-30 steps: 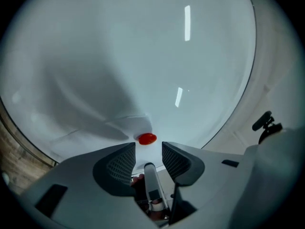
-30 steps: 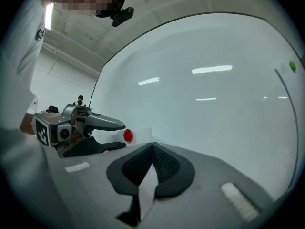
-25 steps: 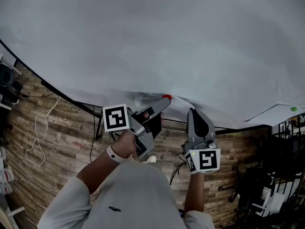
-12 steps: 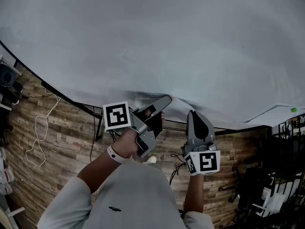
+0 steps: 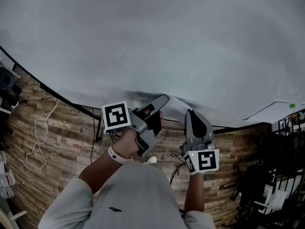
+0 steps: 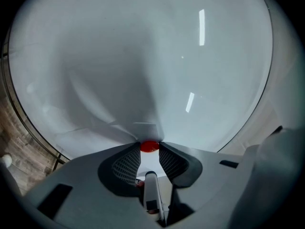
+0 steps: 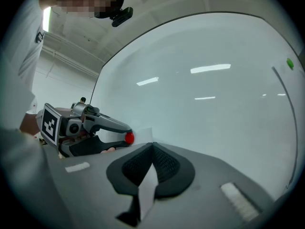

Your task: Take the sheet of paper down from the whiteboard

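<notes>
A white sheet of paper [image 5: 177,102] hangs low on the whiteboard [image 5: 167,42], with a red magnet [image 6: 149,146] on its creased top. My left gripper [image 6: 149,150] points at the board. Its jaws are closing and both tips touch the magnet's sides. In the head view the left gripper [image 5: 164,99] covers the magnet. My right gripper [image 7: 152,149] is shut on the sheet's edge [image 7: 147,185], which runs back between the pads. From the right gripper view the magnet [image 7: 129,137] shows at the left gripper's tip. The right gripper [image 5: 190,112] sits just right of the left one.
The whiteboard's dark lower frame [image 5: 81,106] runs above a wood-pattern floor. White cable [image 5: 40,132] loops on the floor at left. A green magnet [image 5: 292,106] sticks to the board at far right. Dark equipment [image 5: 276,175] stands below it.
The left gripper moved slightly forward over the red magnet, which is now hidden in the head view. The right gripper has stayed still on the paper.
</notes>
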Demonstrator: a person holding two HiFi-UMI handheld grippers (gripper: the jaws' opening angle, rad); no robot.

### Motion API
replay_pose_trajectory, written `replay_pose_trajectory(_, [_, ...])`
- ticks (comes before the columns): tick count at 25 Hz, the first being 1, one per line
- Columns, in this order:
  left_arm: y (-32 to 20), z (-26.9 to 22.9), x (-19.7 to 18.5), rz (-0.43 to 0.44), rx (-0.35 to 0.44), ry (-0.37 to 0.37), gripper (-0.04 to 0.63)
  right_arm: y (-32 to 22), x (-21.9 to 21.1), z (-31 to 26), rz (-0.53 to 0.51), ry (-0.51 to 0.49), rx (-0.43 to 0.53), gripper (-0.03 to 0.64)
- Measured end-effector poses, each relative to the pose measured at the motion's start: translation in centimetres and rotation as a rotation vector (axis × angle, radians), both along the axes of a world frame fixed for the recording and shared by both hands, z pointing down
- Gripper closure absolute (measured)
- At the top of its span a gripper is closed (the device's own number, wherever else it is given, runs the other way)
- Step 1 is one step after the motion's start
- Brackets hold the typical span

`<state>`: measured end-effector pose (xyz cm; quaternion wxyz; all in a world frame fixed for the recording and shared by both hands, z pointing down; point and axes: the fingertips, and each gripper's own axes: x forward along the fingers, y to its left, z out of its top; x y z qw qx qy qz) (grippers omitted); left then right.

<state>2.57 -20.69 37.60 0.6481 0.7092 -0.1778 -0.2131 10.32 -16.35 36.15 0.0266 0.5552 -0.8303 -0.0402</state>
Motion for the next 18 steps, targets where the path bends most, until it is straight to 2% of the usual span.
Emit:
replay_pose_trajectory(9, [-0.3, 0.4, 0.0, 0.006, 0.052, -0.014, 0.472, -0.8, 0.2, 0.3, 0.019, -0.02, -0.003, 0.607])
replay_pose_trajectory(14, [1.7, 0.7, 0.6, 0.018, 0.1, -0.058, 0.472, 0.1, 0.7, 0.1, 0.028, -0.031, 0.0, 0.607])
replay_pose_trajectory(18, [3.1, 0.6, 0.8, 0.023, 0.197, -0.134, 0.472, 1.0, 1.0, 0.1, 0.045, -0.029, 0.001, 0.607])
